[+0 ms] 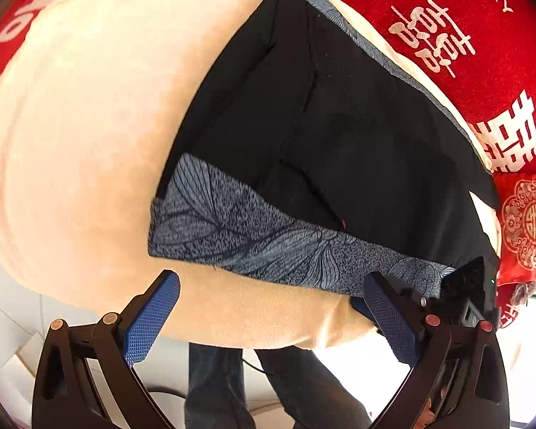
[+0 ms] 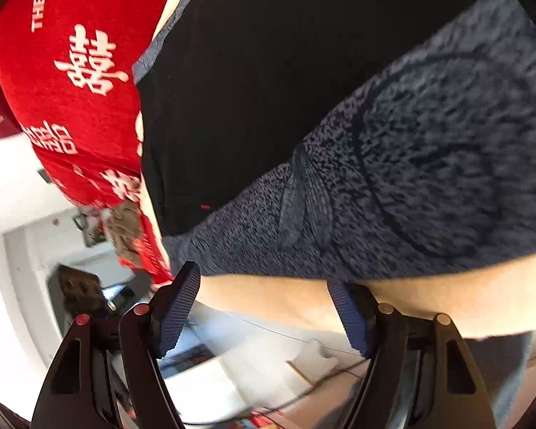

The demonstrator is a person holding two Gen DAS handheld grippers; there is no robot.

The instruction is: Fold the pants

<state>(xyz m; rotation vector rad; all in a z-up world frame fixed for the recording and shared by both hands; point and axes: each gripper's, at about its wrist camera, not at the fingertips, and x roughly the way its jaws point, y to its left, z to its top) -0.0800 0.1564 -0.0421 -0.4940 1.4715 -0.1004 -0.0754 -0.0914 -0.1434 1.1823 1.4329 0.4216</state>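
From my left tool's camera, a cream blanket (image 1: 82, 150) fills the left side, spread over a red cover (image 1: 500, 82) printed with white characters; on the cream lie the pants (image 1: 339, 125), folded into a dark slab with a blue-grey leaf-patterned band (image 1: 253, 239) running along the near edge and a thin strip of the same pattern down the far edge; my left gripper (image 1: 268, 318) stands wide apart with nothing between its blue pads, hovering just short of that band, its left pad over bare cream and its right pad near the band's right end; beside that right pad sits the dark body of my other tool; below the blanket's edge I see my legs in dark trousers (image 1: 303, 386); from my right tool's camera, the red cover (image 2: 75, 82) is on the left, the pants (image 2: 268, 89) fill the middle and the patterned band (image 2: 411, 186) looms large to the right; my right gripper (image 2: 268, 311) is parted, nothing clamped, its pads at the cream edge just under the band
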